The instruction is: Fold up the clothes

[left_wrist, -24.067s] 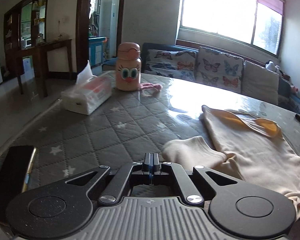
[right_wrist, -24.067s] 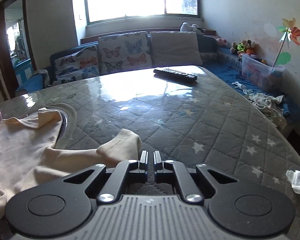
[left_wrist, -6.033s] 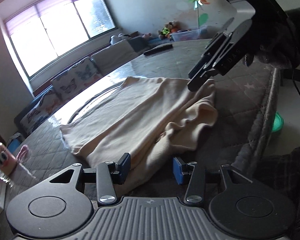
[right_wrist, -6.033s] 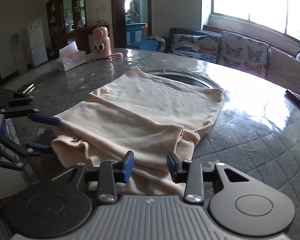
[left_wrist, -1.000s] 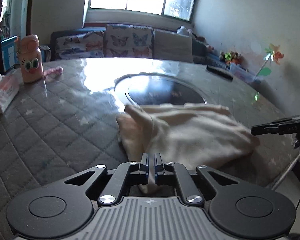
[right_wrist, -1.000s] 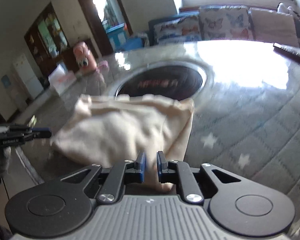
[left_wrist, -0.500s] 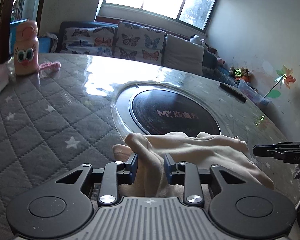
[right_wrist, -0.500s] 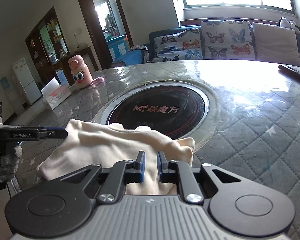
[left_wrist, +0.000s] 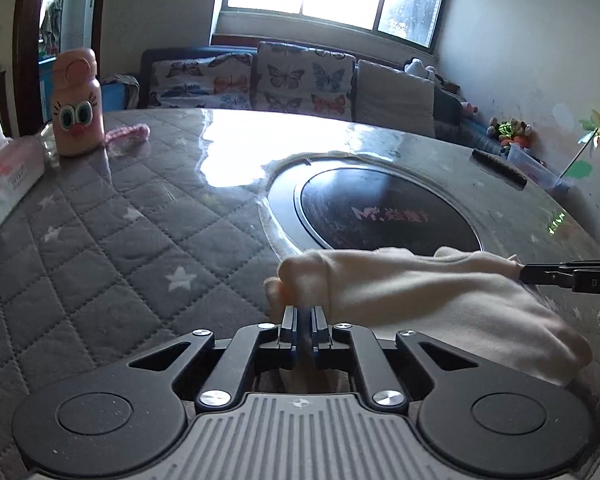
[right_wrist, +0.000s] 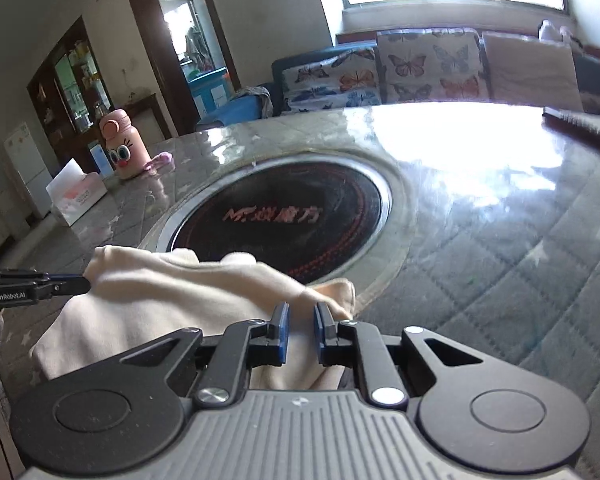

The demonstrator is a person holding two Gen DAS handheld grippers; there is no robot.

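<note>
1. My left hand-held gripper (left_wrist: 303, 312) is clamped narrow on the left edge of the cream, soft knit garment (left_wrist: 420, 292).
2. That garment lies bunched on the grey quilted, star-patterned bench (left_wrist: 120, 240), its far edge just over the rim of the round black inset cooktop (left_wrist: 380, 212).
3. My right hand-held gripper (right_wrist: 300, 316) pinches the garment's right edge, its blue pads close together on the cloth.

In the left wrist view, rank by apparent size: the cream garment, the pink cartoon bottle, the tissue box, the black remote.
1. Cream garment, largest, though nearest the camera.
2. Tissue box and pink cartoon bottle: look similar; the box is cut by the frame edge, so unranked.
3. Black remote, smallest, but farthest away.
</note>
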